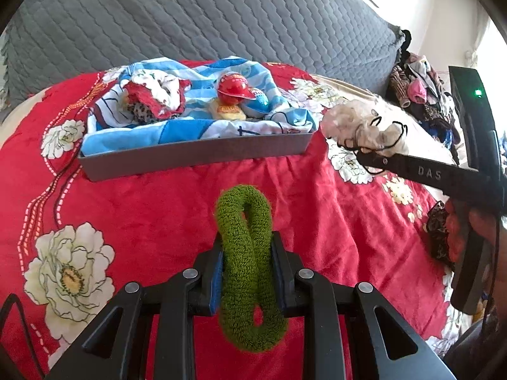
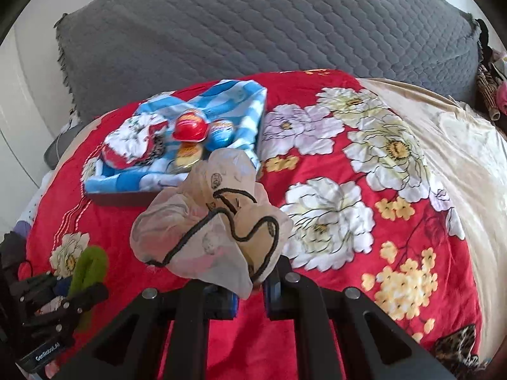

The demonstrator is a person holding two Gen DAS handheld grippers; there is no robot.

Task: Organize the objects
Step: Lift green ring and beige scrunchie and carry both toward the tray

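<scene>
Grey tray (image 1: 196, 155) on the red floral bedspread (image 1: 152, 209) holds a blue striped cloth (image 1: 202, 126), a red cap-shaped toy (image 1: 236, 88) and printed fabric. Left gripper (image 1: 247, 269), jaws narrowly parted, clamps a fuzzy green scrunchie (image 1: 244, 253). From the right wrist: right gripper (image 2: 250, 291), nearly closed, pinches a sheer cream scrunchie (image 2: 206, 231) with black trim, raised before the tray (image 2: 120, 198).

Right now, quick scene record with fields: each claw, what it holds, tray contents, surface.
left claw: shut on green scrunchie
right claw: shut on cream scrunchie, black cord looped over it
grey tray: lined with blue striped cloth; holds red helmet toy, blue ball, red floral bundle
surface: red floral blanket
behind: grey quilt
</scene>
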